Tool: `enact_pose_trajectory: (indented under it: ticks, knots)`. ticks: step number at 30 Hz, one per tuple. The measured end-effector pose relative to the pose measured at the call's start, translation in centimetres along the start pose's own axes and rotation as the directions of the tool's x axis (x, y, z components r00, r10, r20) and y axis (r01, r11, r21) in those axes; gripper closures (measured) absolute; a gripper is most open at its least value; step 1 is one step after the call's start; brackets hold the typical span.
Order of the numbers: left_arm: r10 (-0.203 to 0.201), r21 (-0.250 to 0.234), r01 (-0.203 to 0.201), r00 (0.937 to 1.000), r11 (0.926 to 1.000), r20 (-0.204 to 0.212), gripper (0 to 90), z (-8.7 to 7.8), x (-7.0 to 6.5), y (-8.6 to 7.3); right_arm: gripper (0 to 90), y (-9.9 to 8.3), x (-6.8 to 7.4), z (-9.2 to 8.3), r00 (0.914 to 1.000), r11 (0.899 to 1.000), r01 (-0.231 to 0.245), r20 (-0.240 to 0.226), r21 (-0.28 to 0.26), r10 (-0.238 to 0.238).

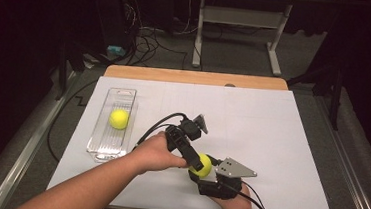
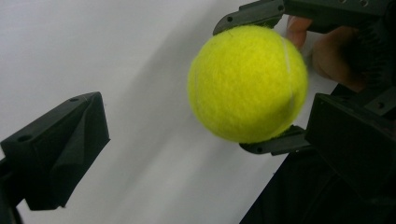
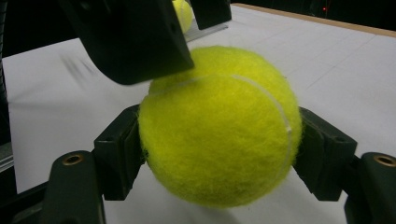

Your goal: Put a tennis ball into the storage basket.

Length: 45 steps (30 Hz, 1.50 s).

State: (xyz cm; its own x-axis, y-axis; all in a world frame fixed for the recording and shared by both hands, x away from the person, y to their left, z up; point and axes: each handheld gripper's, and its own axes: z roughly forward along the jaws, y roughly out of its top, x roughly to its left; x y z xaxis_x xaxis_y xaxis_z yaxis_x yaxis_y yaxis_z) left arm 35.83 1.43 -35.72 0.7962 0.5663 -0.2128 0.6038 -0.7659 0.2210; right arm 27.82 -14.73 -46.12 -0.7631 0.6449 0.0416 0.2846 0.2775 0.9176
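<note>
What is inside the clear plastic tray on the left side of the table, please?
One yellow tennis ball lies in the clear plastic tray, in its far half. The near half looks empty through the plastic. Whatever lies under the ball is covered.

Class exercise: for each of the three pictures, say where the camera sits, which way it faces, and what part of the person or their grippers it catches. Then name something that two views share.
High view: above the person's side, looking forward and down on the white table; both forearms and grippers enter from below.
Left gripper view: rides the left gripper, its jaws wide apart, facing the held tennis ball.
Right gripper view: rides the right gripper, jaws clamping that ball.
Shared: the held ball; the tray and second ball show in the high and right gripper views.
</note>
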Motion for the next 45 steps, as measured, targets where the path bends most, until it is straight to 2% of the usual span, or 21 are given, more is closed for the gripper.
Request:
enact_pose_trajectory:
  ticks: [2, 6, 12, 15, 23, 25, 31, 41, 43, 45]
  knots:
    - [0.001, 0.006, -0.001, 0.9999, 1.0, 0.01, 0.7, 0.4, -0.1, 0.2, 26.9, 0.0, 0.1, 0.0, 0.9999, 1.0, -0.002, 0.013, -0.001, 0.002]
    - [0.004, 0.026, -0.005, 0.9997, 0.9997, 0.026, 0.7, 1.1, -0.3, 0.6, 26.9, 0.1, 0.0, 0.0, 1.0, 1.0, 0.006, -0.006, -0.014, -0.006]
    - [-0.017, 0.043, 0.014, 0.9972, 0.999, 0.072, 1.6, 2.0, -0.2, 1.0, 26.9, 0.2, 0.1, -0.1, 1.0, 1.0, 0.0, -0.01, -0.014, 0.0]
    - [-0.022, 0.05, 0.017, 0.9948, 0.9986, 0.1, 4.9, 2.3, 0.0, 1.0, 26.8, 0.2, 0.1, -0.2, 1.0, 1.0, 0.002, -0.01, -0.016, -0.002]
    - [-0.024, 0.037, 0.019, 0.988, 0.9991, 0.153, 20.8, 2.4, 0.2, 0.8, 26.8, 0.2, 0.1, -0.1, 1.0, 1.0, 0.001, -0.007, -0.014, -0.002]
    - [-0.022, 0.037, 0.017, 0.988, 0.9992, 0.153, 25.5, 2.3, 0.1, 0.8, 26.8, 0.2, 0.0, -0.1, 1.0, 1.0, 0.008, -0.004, -0.014, -0.008]
    - [-0.017, 0.051, 0.01, 0.9915, 0.9986, 0.129, 26.4, 2.5, -0.2, 0.8, 26.7, 0.1, 0.1, 0.1, 1.0, 1.0, 0.01, -0.002, -0.004, -0.01]
    - [-0.012, 0.051, 0.006, 0.9929, 0.9987, 0.118, 26.7, 2.3, -0.3, 0.7, 25.6, 0.1, 0.1, 0.1, 0.9999, 1.0, 0.01, -0.012, -0.015, -0.01]
    - [-0.009, 0.054, 0.003, 0.9935, 0.9986, 0.113, 26.7, 2.2, -0.4, 0.7, 22.6, 0.1, 0.1, 0.1, 0.9996, 1.0, 0.0, -0.028, -0.014, -0.001]
    - [-0.009, 0.05, 0.004, 0.9937, 0.9987, 0.112, 26.7, 2.1, -0.4, 0.7, 14.8, 0.1, 0.0, 0.3, 0.9994, 1.0, -0.002, -0.034, -0.012, 0.001]
